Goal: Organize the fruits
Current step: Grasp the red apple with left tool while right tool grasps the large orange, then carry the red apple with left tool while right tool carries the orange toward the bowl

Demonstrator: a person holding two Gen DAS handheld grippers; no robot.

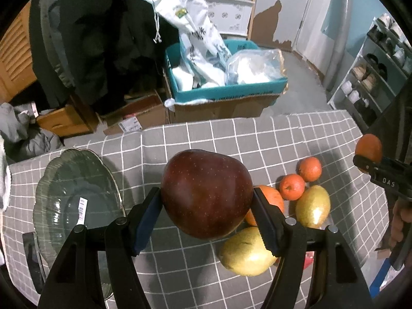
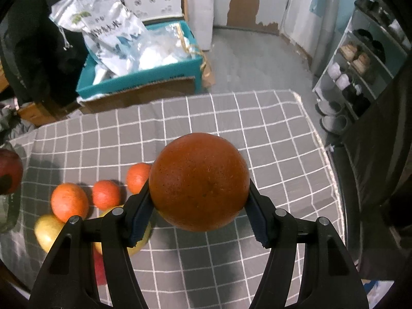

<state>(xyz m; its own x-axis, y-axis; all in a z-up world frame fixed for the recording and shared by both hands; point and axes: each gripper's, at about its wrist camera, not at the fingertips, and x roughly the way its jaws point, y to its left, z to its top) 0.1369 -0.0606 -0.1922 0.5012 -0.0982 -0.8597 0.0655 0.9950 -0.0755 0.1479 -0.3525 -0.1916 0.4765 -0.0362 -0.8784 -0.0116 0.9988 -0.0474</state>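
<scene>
Claws clamped on fruit above the counter [image 1: 322, 128]
Left claw [image 1: 207, 203] grips a red apple [image 1: 206, 193], right claw [image 2: 199, 206] an orange [image 2: 199, 182]; the apple should be lowered gently into the glass bowl [image 1: 49, 177]

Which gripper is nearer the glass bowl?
Left. The left gripper, holding the apple, is just right of the bowl; the right gripper, holding an orange, is beyond the fruit pile.

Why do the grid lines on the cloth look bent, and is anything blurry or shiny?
Left wrist view: fisheye bends the grey checked tablecloth; glare on the yellow pear. Right wrist view: same bending, dark corners; the white printed bag looks slightly smeared.
</scene>
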